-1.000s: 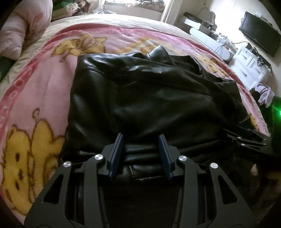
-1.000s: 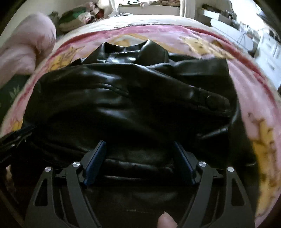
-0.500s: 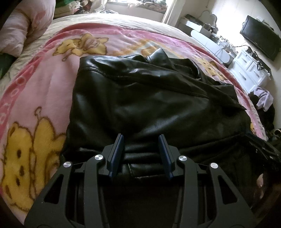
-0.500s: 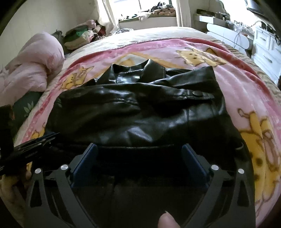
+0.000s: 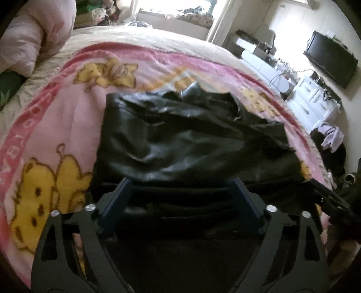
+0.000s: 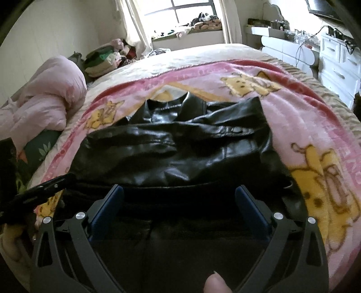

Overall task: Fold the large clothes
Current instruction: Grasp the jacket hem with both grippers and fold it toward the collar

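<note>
Black leather jacket [image 5: 191, 139] lies folded in a thick bundle on the pink cartoon blanket [image 5: 67, 126] that covers the bed, its collar at the far end. From the left wrist view, the left gripper [image 5: 180, 202] hangs over the jacket's near edge with its jaws opening wide; the dark hem lies between the blue pads [image 5: 117, 198], but they do not press on it. Pink blanket lies bare to the left of the jacket and beyond the collar. A rolled pink quilt [image 5: 33, 38] sits at the far left edge of the bed. On the right the bed ends near a white dresser [image 5: 315, 106] and a dark screen [image 5: 331, 58] on the wall; the other gripper's black tip pokes in there.

From the right wrist view, the right gripper [image 6: 179, 207] stands spread wide over the same near edge, gripping nothing. A fingertip [image 6: 215, 284] shows at the bottom. Blanket lies open to the right of the jacket. Left of it the left gripper's finger reaches in, with the quilt and a pile of clothes [image 6: 103, 58] behind. A window [image 6: 180, 13] is beyond the bed.
</note>
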A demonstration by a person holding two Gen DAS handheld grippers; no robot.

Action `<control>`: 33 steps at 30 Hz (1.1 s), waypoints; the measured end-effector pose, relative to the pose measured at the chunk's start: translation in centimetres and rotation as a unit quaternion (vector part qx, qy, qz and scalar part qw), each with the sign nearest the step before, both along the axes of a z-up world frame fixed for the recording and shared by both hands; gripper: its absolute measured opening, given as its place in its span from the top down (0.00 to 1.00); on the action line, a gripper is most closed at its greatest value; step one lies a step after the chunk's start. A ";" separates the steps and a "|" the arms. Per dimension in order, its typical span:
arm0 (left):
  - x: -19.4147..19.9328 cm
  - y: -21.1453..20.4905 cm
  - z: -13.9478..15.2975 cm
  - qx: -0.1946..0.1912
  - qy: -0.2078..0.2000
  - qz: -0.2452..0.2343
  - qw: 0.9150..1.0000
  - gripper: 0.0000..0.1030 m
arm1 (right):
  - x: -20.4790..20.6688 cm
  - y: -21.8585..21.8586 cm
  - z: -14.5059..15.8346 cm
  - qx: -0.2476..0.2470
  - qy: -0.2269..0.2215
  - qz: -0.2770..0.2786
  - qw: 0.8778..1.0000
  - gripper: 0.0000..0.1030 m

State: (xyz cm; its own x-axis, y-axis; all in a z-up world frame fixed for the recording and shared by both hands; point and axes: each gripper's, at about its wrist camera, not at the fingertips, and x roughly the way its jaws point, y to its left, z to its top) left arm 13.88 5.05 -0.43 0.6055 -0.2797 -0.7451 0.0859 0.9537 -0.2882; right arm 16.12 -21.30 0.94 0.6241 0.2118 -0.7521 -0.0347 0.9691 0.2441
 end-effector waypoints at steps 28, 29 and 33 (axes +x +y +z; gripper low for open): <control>-7.4 1.4 3.8 0.033 -0.034 0.018 0.999 0.09 | -7.2 -2.6 5.4 0.000 -0.057 -0.012 0.998 0.04; -7.6 1.6 3.6 0.033 -0.032 0.020 0.999 0.09 | -7.5 -2.8 5.3 0.001 -0.055 -0.012 0.998 0.04; -8.5 2.3 2.9 0.030 -0.023 0.024 0.999 0.09 | -8.5 -3.5 5.0 0.000 -0.048 -0.015 0.999 0.04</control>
State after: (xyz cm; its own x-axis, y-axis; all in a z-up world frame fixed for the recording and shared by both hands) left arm 5.38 7.33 2.44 0.6508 -0.2055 -0.7309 0.0516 0.9724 -0.2275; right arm 7.59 -24.83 5.98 0.6992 0.1915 -0.6888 -0.0289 0.9702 0.2404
